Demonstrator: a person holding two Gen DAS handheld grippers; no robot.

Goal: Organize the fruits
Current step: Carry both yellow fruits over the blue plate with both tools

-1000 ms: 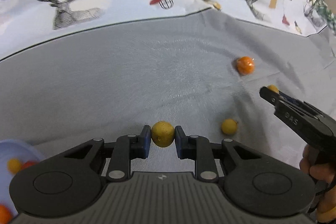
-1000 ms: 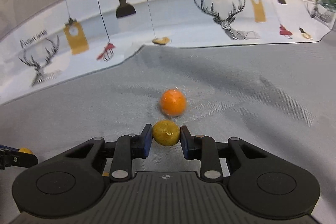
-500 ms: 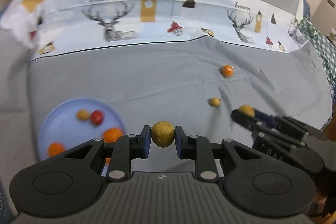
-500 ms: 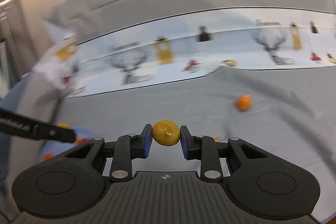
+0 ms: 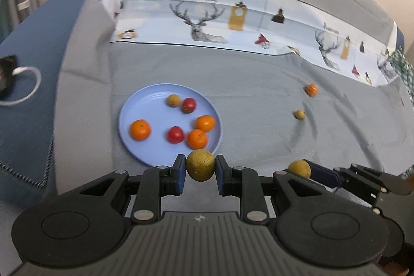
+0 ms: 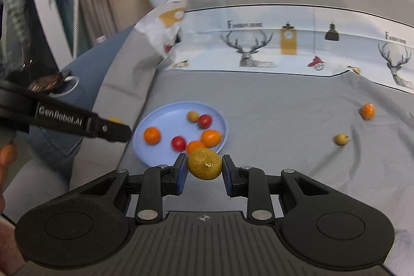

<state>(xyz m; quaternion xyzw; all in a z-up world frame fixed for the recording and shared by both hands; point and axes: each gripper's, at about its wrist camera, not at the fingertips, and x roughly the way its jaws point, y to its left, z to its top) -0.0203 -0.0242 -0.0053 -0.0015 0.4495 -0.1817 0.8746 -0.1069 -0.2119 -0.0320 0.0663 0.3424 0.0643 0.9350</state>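
Covering bed, grey sheet (image 5: 233, 84); deer-print band (image 6: 258, 43) behind

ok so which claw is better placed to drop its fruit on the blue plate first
Probably the left claw: its yellow-green fruit hangs right at the blue plate edge, while the right claw sits further right over bare grey sheet.

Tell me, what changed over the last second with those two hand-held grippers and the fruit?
Both swung from the loose fruit toward the blue plate, now just ahead of them. The left hand-held gripper still clamps its yellow-green fruit; the right hand-held gripper still clamps its own yellow fruit. Nothing was released. The small orange and small yellow fruit stayed on the grey sheet.
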